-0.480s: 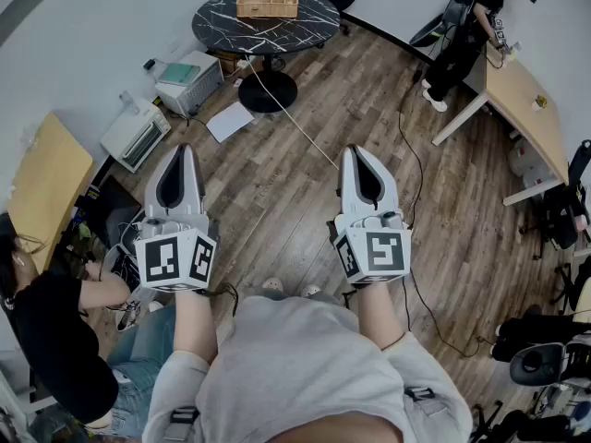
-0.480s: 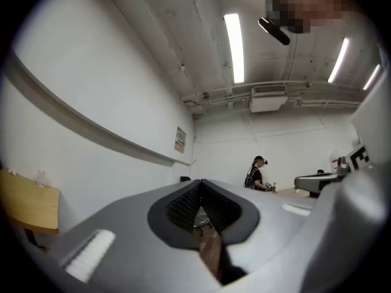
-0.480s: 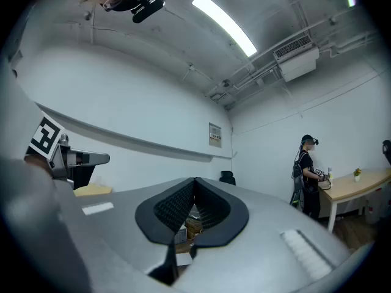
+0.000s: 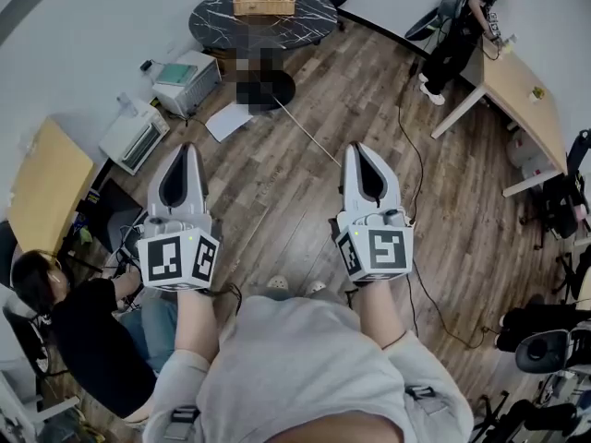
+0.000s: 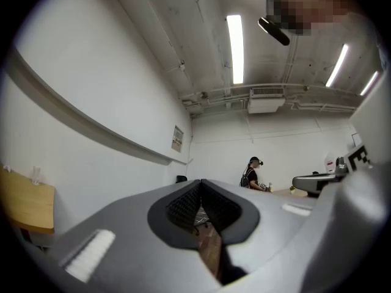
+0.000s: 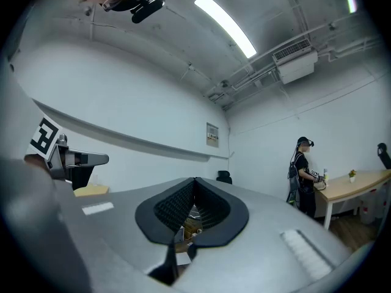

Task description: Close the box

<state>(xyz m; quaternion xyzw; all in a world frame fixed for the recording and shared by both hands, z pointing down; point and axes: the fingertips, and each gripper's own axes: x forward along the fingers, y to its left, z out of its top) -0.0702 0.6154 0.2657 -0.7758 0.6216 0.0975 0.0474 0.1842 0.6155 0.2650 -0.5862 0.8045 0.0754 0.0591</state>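
Observation:
The open wooden box (image 4: 264, 3) sits on a round black marble table (image 4: 305, 21) at the far end of the room, well away from both grippers. My left gripper (image 4: 187, 151) and right gripper (image 4: 357, 149) are held side by side over the wood floor, both pointing toward that table. Both are shut with nothing between the jaws. In the left gripper view the left gripper (image 5: 201, 182) has its tips together, and the right gripper (image 6: 195, 179) looks the same in its own view. Through the right jaws a sliver of the box (image 6: 190, 223) shows.
A person sits at the lower left (image 4: 83, 335) by a wooden desk (image 4: 42, 187). Another person (image 4: 462, 21) stands at a desk (image 4: 522, 90) at the upper right. Printers (image 4: 185, 79) and paper (image 4: 229, 120) lie on the floor left of the table. A cable (image 4: 305, 137) crosses the floor.
The view has shifted slightly; the table and box sit a little higher in the head view. The seated person at lower left has leaned further in. Both grippers stay shut.

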